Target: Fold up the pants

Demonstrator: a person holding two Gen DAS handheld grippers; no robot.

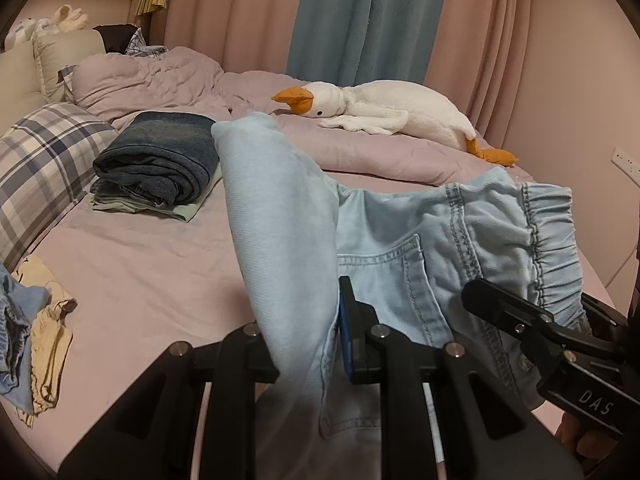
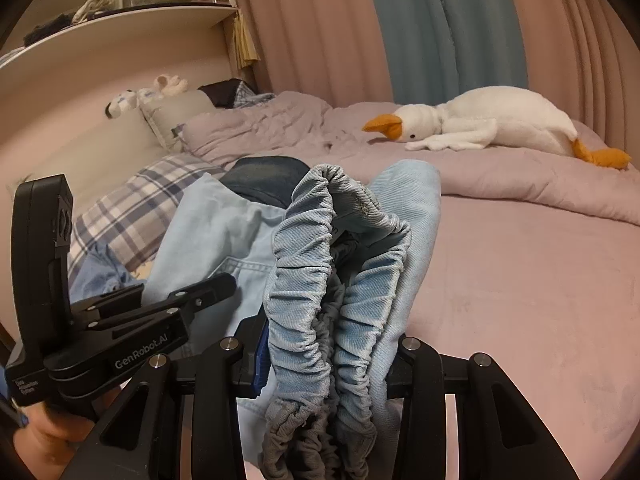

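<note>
Bed [image 1: 160,272]: both jaws clench pale pants [image 1: 400,248]; only left view shows loose clothes [image 1: 36,332].

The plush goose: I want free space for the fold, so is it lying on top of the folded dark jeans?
No: the plush goose lies on the rumpled duvet at the far side, well apart from the folded dark jeans.

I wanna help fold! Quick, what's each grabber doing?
Left gripper: shut on the light blue denim pants.
Right gripper: shut on their gathered elastic waistband.
</note>
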